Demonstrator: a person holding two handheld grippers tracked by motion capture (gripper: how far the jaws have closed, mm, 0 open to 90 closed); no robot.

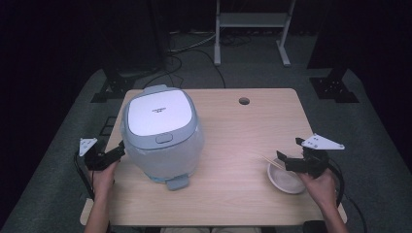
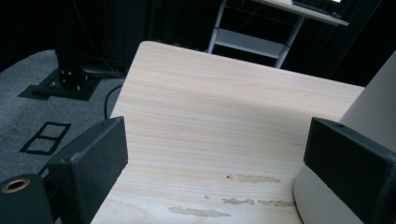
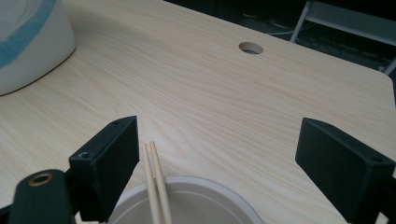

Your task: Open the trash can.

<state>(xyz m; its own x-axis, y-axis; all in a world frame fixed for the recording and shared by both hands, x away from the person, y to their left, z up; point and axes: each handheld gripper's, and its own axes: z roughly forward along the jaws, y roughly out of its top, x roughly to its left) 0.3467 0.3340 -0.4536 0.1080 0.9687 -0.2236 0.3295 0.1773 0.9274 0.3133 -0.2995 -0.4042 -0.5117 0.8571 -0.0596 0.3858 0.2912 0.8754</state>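
A white and grey rice cooker (image 1: 160, 131) stands on the left half of the wooden table (image 1: 233, 126), its lid down. My left gripper (image 1: 116, 151) is at the table's left edge beside the cooker, open, with bare tabletop between its jaws (image 2: 217, 140); the cooker's wall (image 2: 373, 112) sits just past its right jaw. My right gripper (image 1: 287, 154) hovers open over a white bowl (image 1: 282, 183) at the front right. A pair of wooden chopsticks (image 3: 156, 182) rests on the bowl's rim (image 3: 210, 183), close to the left jaw of that gripper (image 3: 219, 135).
A round cable hole (image 1: 244, 101) sits near the table's far edge. Bare wood stretches between the cooker and the bowl. Beyond the table are a metal stand (image 1: 252, 29), dark stand bases and cables on grey carpet.
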